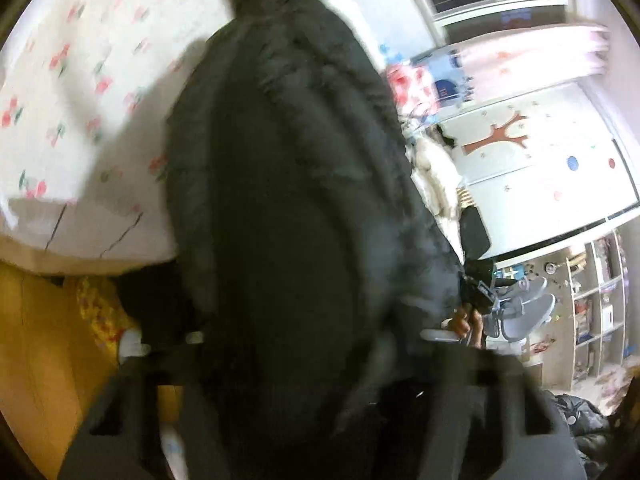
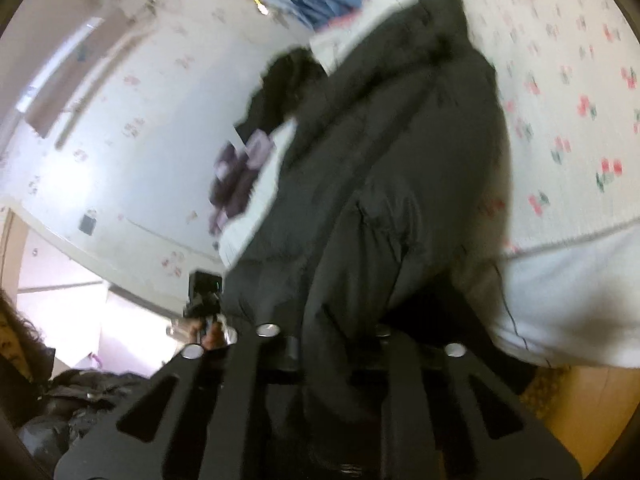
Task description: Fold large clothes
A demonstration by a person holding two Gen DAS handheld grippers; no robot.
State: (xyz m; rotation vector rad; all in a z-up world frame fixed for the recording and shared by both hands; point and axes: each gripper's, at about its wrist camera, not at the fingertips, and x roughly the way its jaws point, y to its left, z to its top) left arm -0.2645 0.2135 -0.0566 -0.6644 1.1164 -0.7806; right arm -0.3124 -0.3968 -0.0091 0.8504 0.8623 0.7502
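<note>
The fingers of the left gripper (image 1: 296, 364) and the right gripper (image 2: 340, 344) are clamped on the near edge of a black padded jacket (image 1: 280, 168), which is stretched from the grippers across the floral bedsheet (image 1: 80, 80). No fold is seen yet; the folding itself is judged still to be done.

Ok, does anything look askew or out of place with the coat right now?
Nothing looks damaged. The black padded coat is bunched lengthwise, not spread flat, hanging off the edge of the floral bedsheet. Both the left tongs and the right tongs grip it; blur hides detail.
</note>
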